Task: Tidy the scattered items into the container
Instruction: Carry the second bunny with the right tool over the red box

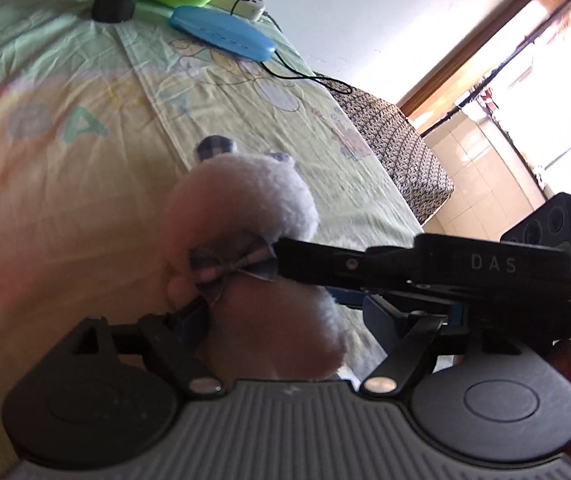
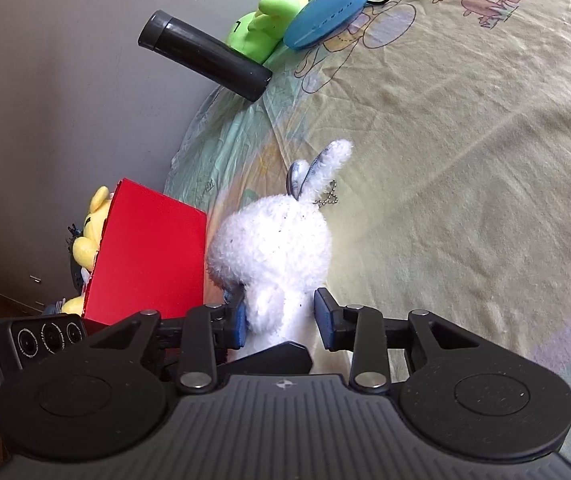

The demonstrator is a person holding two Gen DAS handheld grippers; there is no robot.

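The bed [image 2: 465, 160] with its printed sheet carries everything, and the red box [image 2: 149, 256] at its edge beside the wall already holds a yellow plush [image 2: 91, 232]. Further up the sheet lie a black flask [image 2: 205, 56], a green plush [image 2: 269, 20] and a blue case [image 2: 325, 10], still waiting to be tidied. The white rabbit [image 2: 273, 248] is between both tools, just beside the box. The right gripper [image 2: 281, 320] has its pads clenched on the rabbit's body; the left gripper [image 1: 281, 316] surrounds it too, but its grip cannot be told. The step looks like carrying the rabbit; next it must go over the box rim and be released.
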